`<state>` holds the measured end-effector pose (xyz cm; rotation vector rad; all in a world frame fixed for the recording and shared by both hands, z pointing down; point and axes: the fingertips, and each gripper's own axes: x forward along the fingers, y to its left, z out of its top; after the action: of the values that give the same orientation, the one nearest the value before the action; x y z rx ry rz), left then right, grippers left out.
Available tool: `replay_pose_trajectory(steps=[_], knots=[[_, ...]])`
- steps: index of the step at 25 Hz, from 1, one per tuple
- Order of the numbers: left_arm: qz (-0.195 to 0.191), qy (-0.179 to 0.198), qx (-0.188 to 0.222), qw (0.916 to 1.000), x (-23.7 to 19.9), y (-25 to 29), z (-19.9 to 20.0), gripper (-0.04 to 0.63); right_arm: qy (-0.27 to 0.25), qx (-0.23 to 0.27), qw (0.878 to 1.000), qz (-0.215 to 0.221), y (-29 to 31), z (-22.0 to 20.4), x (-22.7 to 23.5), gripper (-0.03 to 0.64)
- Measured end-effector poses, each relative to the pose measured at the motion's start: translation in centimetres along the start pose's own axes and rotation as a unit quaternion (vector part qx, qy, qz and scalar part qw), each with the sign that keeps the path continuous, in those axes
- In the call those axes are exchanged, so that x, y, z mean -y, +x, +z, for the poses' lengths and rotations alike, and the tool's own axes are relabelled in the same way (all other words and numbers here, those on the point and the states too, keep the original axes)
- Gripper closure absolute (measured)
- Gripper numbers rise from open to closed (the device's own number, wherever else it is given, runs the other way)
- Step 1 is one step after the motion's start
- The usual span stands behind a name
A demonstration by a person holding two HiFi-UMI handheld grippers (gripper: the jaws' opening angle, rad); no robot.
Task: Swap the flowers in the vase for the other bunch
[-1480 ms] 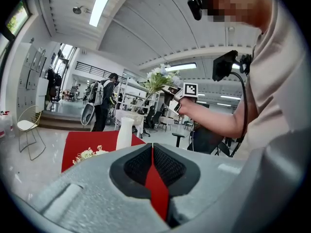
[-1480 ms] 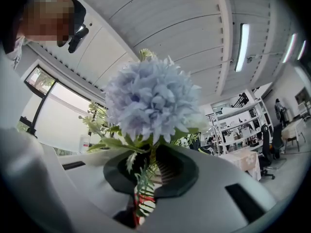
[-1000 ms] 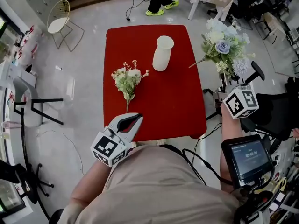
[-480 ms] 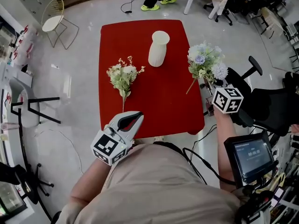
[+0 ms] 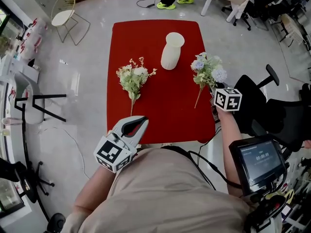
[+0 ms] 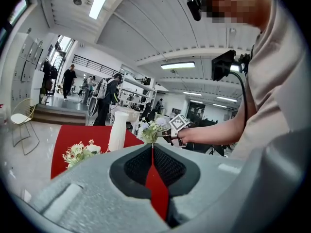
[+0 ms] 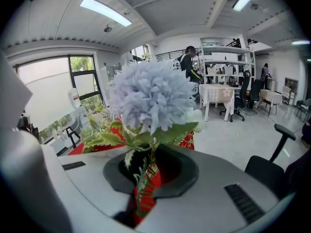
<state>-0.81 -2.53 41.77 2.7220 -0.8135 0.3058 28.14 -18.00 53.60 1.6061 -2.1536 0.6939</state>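
An empty white vase stands upright at the far middle of the red table. To its left a white-and-green bunch lies flat on the cloth. My right gripper is shut on the stems of a blue-and-white bunch, low over the table's right edge beside the vase. In the right gripper view the pale blue bloom fills the middle, its stems pinched between the jaws. My left gripper hangs at the near edge, shut and holding nothing. Its view shows the vase and both bunches.
A gold wire chair stands at the far left and a black stool on the left. A black office chair is close to the table's right side. A person's feet are beyond the far end. A small screen sits on my right forearm.
My right gripper has come down and leftward with the blue-and-white bunch, from high off the table's right side to low over its right edge. The left gripper has stayed put.
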Motion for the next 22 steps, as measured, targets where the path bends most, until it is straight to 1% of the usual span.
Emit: replay_pose_trajectory(steps=[5, 8, 13, 18, 22], knots=[[0.022, -0.006, -0.002, 0.9997, -1.0, 0.8, 0.2, 0.588, 0.006, -0.026, 1.0, 0.01, 3.5, -0.6, 1.3, 0.574], [0.033, -0.008, -0.003, 0.9994, -1.5, 1.1, -0.1, 0.588, 0.008, -0.04, 0.999, 0.018, 5.5, -1.8, 1.5, 0.574], [0.048, -0.011, -0.005, 0.9988, -1.8, 0.8, 0.1, 0.588, 0.01, -0.059, 0.998, 0.02, 6.9, -3.3, 1.5, 0.574], [0.056, -0.014, -0.007, 0.9983, -2.0, 1.4, 0.6, 0.588, 0.016, -0.072, 0.997, 0.03, 7.8, -4.2, 1.9, 0.572], [0.053, -0.013, -0.01, 0.9985, -1.9, 2.2, 0.6, 0.588, 0.018, -0.075, 0.996, 0.032, 8.5, -4.7, 1.9, 0.565]])
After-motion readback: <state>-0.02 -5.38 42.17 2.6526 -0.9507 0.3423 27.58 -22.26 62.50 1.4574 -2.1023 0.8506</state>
